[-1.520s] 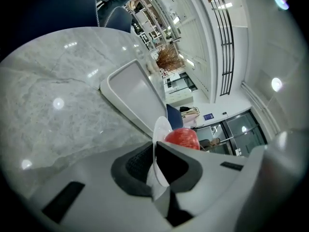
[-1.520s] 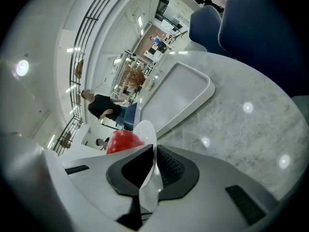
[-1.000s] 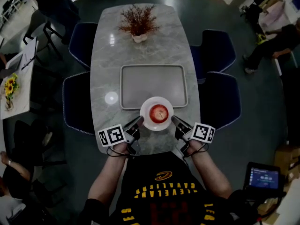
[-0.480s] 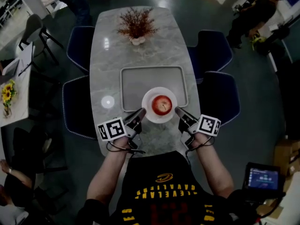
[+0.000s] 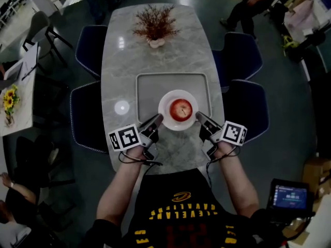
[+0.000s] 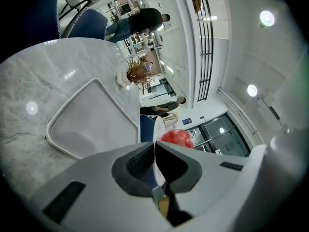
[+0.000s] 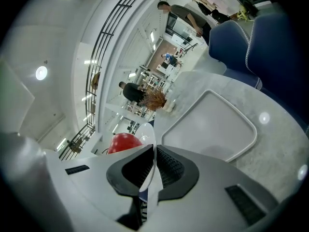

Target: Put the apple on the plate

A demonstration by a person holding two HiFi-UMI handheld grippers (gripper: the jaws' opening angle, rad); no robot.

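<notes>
A red apple (image 5: 181,109) rests on a white plate (image 5: 167,117). The plate is held above the near edge of a grey tray (image 5: 155,89). My left gripper (image 5: 158,120) is shut on the plate's left rim and my right gripper (image 5: 199,118) is shut on its right rim. In the left gripper view the plate's rim (image 6: 155,134) runs edge-on between the jaws, with the apple (image 6: 176,137) just behind. From the right gripper view the plate (image 7: 147,134) is likewise pinched edge-on, and the apple (image 7: 123,142) shows to its left.
The tray lies on a grey marble table (image 5: 120,61). A dried-flower vase (image 5: 154,26) stands at the far end. Blue chairs (image 5: 85,112) flank both sides. People stand and sit around the room beyond the table.
Both grippers have carried the plate with the apple away from me, from the table's near edge to over the tray's near edge.
</notes>
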